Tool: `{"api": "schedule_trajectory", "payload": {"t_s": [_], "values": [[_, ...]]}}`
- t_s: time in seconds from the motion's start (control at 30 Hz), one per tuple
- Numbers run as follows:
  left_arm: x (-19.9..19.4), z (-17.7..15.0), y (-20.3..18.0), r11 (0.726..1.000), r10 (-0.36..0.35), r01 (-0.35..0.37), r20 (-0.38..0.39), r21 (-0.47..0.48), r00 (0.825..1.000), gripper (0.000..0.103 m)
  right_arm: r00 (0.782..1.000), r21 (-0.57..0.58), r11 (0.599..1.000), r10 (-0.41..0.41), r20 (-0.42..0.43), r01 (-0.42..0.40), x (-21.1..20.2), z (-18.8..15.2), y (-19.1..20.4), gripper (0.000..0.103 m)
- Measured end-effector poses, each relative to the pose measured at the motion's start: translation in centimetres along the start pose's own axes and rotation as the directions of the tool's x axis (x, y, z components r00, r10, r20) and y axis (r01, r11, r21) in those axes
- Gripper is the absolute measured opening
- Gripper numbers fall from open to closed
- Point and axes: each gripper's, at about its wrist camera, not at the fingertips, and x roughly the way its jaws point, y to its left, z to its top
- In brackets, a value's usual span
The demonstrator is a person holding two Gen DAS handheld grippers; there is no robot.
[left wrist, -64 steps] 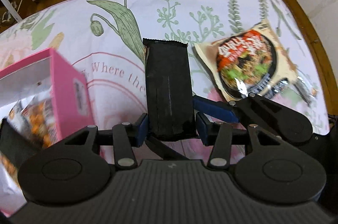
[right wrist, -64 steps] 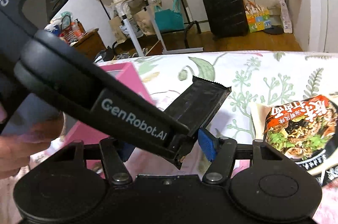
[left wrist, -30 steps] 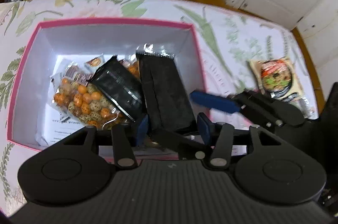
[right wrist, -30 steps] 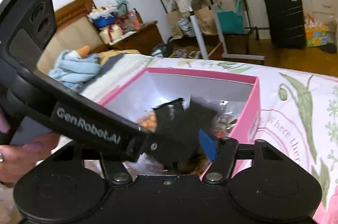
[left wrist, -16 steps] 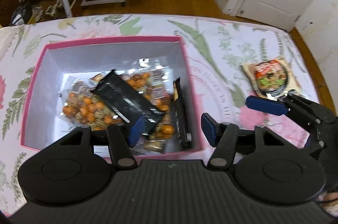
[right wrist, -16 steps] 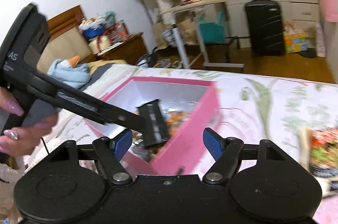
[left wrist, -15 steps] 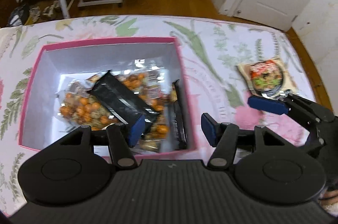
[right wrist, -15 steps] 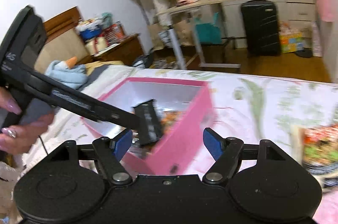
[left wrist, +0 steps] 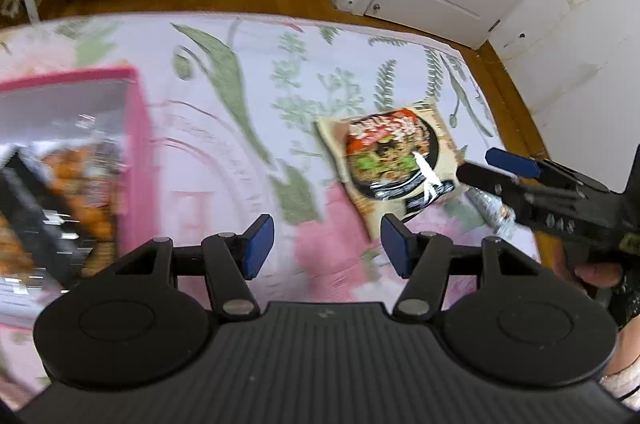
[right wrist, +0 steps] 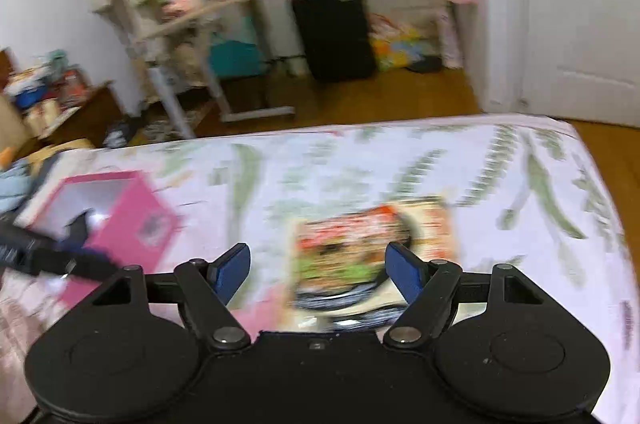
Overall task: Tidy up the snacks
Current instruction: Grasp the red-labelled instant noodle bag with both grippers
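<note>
Snacks: pink box [left wrist: 134, 159] at cloth's left, noodle packet [left wrist: 390, 159] lying right, bare floral tablecloth [left wrist: 248, 71] between.
Left gripper [left wrist: 327, 244] parted, holding nothing; right gripper [right wrist: 317, 270] jaws opening over packet, no contact, near table's right edge.

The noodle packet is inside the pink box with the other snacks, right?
Not quite. The noodle packet is not inside the pink box; it lies on the flowery bedspread, off to the box's right. The left wrist view shows it.
</note>
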Motion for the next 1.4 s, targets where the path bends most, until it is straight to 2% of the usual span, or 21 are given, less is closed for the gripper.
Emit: {"api": "schedule_trajectory", "payload": {"t_s": [0.07, 0.2, 0.3, 0.4, 0.47, 0.5, 0.6, 0.67, 0.7, 0.73, 0.8, 0.9, 1.17, 1.3, 1.4], "values": [[2.6, 0.3, -0.7, 0.999, -0.021, 0.021, -0.011, -0.03, 1.0, 0.058, 0.999, 0.035, 0.999, -0.03, -0.028, 0.031, 1.4, 0.3, -2.3, 0.083], [7.7, 0.6, -1.8, 0.996, -0.043, 0.042, -0.013, -0.074, 0.999, 0.058, 0.994, 0.118, 0.992, -0.031, -0.109, 0.044, 4.4, 0.7, -6.2, 0.083], [11.2, 0.8, -2.4, 0.993, -0.064, 0.062, -0.026, -0.102, 0.998, 0.058, 0.99, 0.136, 0.99, -0.02, -0.142, 0.04, 6.2, 0.8, -7.5, 0.083], [13.8, 0.4, -3.5, 0.997, -0.047, 0.046, -0.021, -0.054, 0.999, 0.059, 0.982, 0.127, 0.992, 0.012, -0.186, 0.012, 7.9, 0.6, -7.6, 0.084], [15.3, 0.1, -4.1, 1.0, -0.008, 0.007, -0.038, -0.023, 0.999, 0.059, 0.977, 0.075, 0.997, 0.001, -0.215, 0.016, 8.9, 0.3, -7.0, 0.084], [15.9, 0.0, -4.3, 1.0, 0.002, -0.002, -0.034, -0.015, 0.999, 0.064, 0.975, 0.051, 0.998, -0.009, -0.22, 0.021, 9.1, 0.1, -6.8, 0.084], [16.6, 0.0, -4.3, 0.998, -0.058, 0.057, -0.046, -0.038, 0.997, 0.062, 0.972, 0.038, 0.999, 0.025, -0.232, -0.017, 9.5, -0.4, -6.6, 0.083], [16.9, 0.0, -4.5, 0.993, -0.109, 0.106, -0.053, -0.049, 0.993, 0.06, 0.972, 0.055, 0.998, 0.035, -0.232, -0.023, 9.5, -0.4, -6.7, 0.073], [16.6, -0.2, -5.1, 0.996, -0.089, 0.089, -0.029, -0.021, 0.996, 0.054, 0.973, 0.052, 0.999, 0.028, -0.228, -0.016, 9.2, -0.4, -6.6, 0.07], [16.2, -0.5, -5.7, 0.997, -0.074, 0.074, -0.007, 0.019, 0.997, 0.054, 0.973, 0.051, 0.999, 0.031, -0.228, -0.02, 8.9, -0.4, -6.3, 0.065], [15.2, -1.2, -6.9, 0.994, -0.052, 0.05, 0.022, 0.094, 0.998, 0.054, 0.968, 0.066, 0.997, 0.044, -0.247, -0.028, 8.2, -0.6, -5.8, 0.064], [13.5, -1.8, -7.6, 0.988, -0.029, 0.027, 0.006, 0.15, 1.0, 0.054, 0.963, 0.041, 0.999, 0.042, -0.266, -0.032, 6.8, -1.2, -4.3, 0.063], [7.3, -3.6, -5.0, 0.992, -0.033, 0.039, -0.048, 0.123, 0.998, 0.054, 0.96, 0.046, 0.993, 0.114, -0.255, -0.106, 2.3, -2.4, -0.1, 0.049], [2.9, -4.6, -3.6, 0.992, -0.018, 0.022, -0.031, 0.121, 0.999, 0.054, 0.952, 0.062, 0.983, 0.181, -0.245, -0.171, 0.3, -2.2, 2.6, 0.045], [-0.6, -4.9, -2.4, 0.993, -0.004, 0.003, 0.007, 0.119, 1.0, 0.054, 0.948, 0.02, 0.974, 0.226, -0.226, -0.227, -1.4, -1.3, 5.5, 0.044]]}}
